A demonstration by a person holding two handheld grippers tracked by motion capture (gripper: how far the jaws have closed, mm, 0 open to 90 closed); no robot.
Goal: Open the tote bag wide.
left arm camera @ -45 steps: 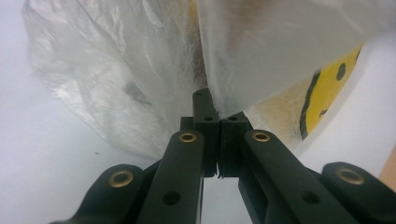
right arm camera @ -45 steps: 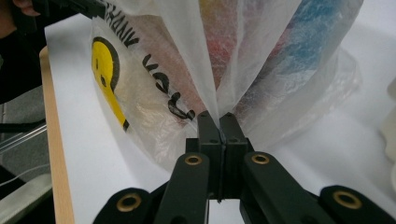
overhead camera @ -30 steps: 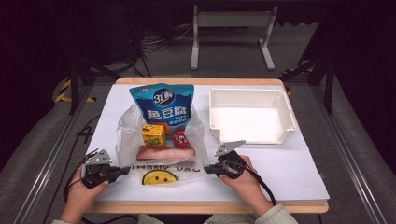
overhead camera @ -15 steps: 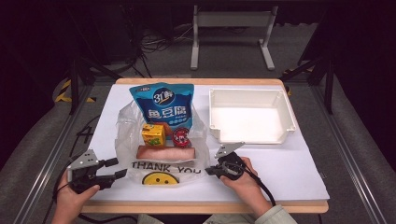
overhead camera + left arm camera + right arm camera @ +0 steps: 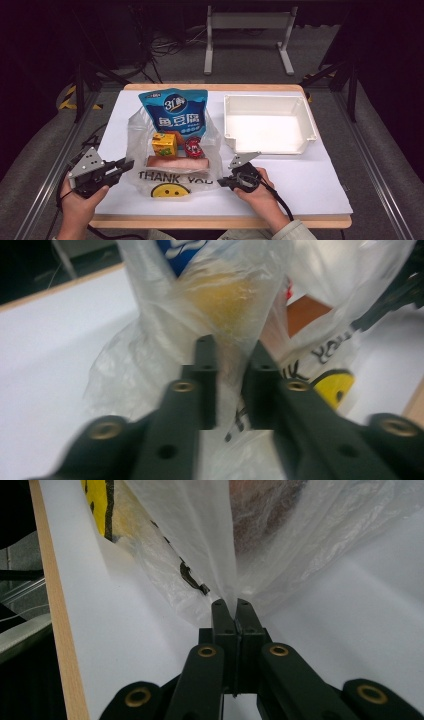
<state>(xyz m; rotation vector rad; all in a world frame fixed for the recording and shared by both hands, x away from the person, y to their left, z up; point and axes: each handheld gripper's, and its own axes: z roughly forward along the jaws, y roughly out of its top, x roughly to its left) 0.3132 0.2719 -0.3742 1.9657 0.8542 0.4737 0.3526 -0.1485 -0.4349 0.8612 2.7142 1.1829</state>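
The clear bag [image 5: 172,162] lies on the white table [image 5: 310,185] near its front edge, left of the tray [image 5: 269,125], with a blue pouch [image 5: 175,112], a yellow carton [image 5: 164,144] and other goods inside. The right gripper [image 5: 221,182] pinches the bag's right edge, jaws pressed together. The left gripper [image 5: 127,164] has just been closing and now nips a fold of film at the bag's left edge.

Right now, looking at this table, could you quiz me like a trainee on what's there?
1. True or false: the white rectangular plastic tray holds groceries.
2. The right tool is pinching: A) the clear plastic smiley-face bag, B) a metal spoon, C) nothing?
3. Fill in: in the high view, the blue foil pouch lies to the tray's ___.
Key: 1 false, it is empty; 2 A; 3 left.
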